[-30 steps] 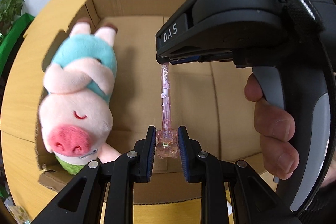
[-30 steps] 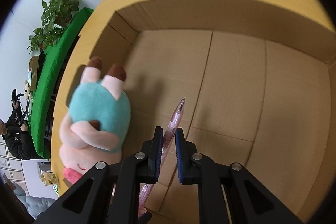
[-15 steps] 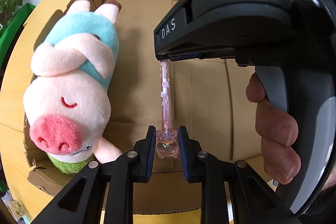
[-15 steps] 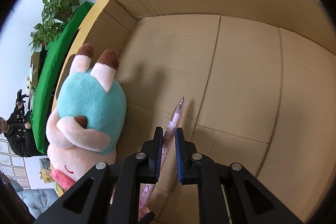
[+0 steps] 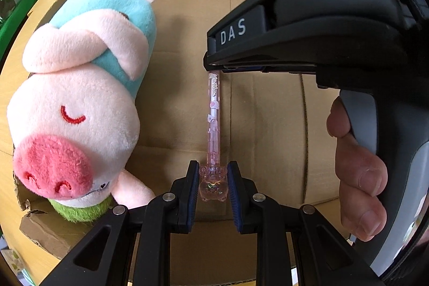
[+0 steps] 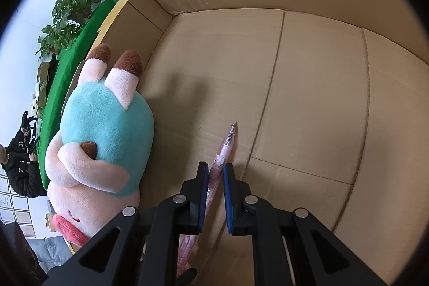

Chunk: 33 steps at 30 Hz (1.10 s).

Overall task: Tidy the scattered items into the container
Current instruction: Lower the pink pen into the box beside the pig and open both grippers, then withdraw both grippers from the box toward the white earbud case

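A pink see-through pen (image 5: 213,114) with a bear-shaped cap is held at both ends above the floor of an open cardboard box (image 5: 268,119). My left gripper (image 5: 213,185) is shut on the bear cap. My right gripper (image 6: 215,181) is shut on the pen's barrel (image 6: 224,152), its tip pointing into the box (image 6: 308,87). The right gripper's black body fills the upper right of the left wrist view. A plush pig (image 5: 80,98) in a teal shirt lies on its back along the box's left wall; it also shows in the right wrist view (image 6: 104,136).
The box stands on a yellow table (image 5: 16,103). A green board (image 6: 67,77) and a potted plant (image 6: 72,10) stand beyond the table's left side. A person in black (image 6: 18,160) is far off at the left.
Both grippers have moved lower into the box with the pen held between them; the pig and the box floor look larger and nearer. The grips are unchanged.
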### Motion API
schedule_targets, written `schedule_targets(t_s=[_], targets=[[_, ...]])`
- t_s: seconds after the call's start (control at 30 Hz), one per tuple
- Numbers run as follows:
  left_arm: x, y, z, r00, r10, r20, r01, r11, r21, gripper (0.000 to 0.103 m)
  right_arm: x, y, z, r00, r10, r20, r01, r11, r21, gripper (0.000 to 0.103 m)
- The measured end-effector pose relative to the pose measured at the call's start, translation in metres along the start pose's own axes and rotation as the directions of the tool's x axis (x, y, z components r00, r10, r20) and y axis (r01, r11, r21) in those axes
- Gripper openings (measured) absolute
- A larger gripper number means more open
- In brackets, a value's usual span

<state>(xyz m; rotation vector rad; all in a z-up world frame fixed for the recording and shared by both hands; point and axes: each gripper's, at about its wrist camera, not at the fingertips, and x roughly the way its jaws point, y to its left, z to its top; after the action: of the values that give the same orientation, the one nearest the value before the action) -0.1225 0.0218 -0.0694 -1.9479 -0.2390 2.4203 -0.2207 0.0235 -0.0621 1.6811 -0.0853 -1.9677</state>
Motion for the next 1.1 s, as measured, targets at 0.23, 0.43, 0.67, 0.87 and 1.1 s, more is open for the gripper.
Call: schedule_targets(t_s=[0.23,0.43,0.67,0.87,1.1], targets=[[0.007,0.009,-0.005,1.0,0.002,-0.025,-0.002,1.0,-0.021,0.022,0.001,0.001,-0.004,1.0,0.002,-0.004,-0.003,1.0,-0.016,0.011],[-0.002,0.013,-0.011,1.0,0.0,0.005,0.0,0.999,-0.032,0.054,-0.004,-0.001,-0.008,1.0,0.002,0.01,-0.002,1.0,0.001,0.023],[-0.023,0.008,-0.021,0.997,0.042,0.066,-0.042,0.999,0.004,0.065,-0.029,-0.003,-0.01,0.998,0.018,0.054,-0.019,1.0,0.016,0.038],[-0.072,0.001,-0.046,0.97,0.091,0.225,-0.1,0.995,0.029,0.079,-0.096,0.003,-0.031,0.984,-0.036,0.174,0.045,0.998,-0.049,0.052],[-0.138,-0.001,-0.07,0.864,0.131,0.486,-0.144,0.99,-0.011,0.103,-0.176,0.022,-0.105,0.939,-0.036,0.342,0.086,0.987,-0.133,0.078]])
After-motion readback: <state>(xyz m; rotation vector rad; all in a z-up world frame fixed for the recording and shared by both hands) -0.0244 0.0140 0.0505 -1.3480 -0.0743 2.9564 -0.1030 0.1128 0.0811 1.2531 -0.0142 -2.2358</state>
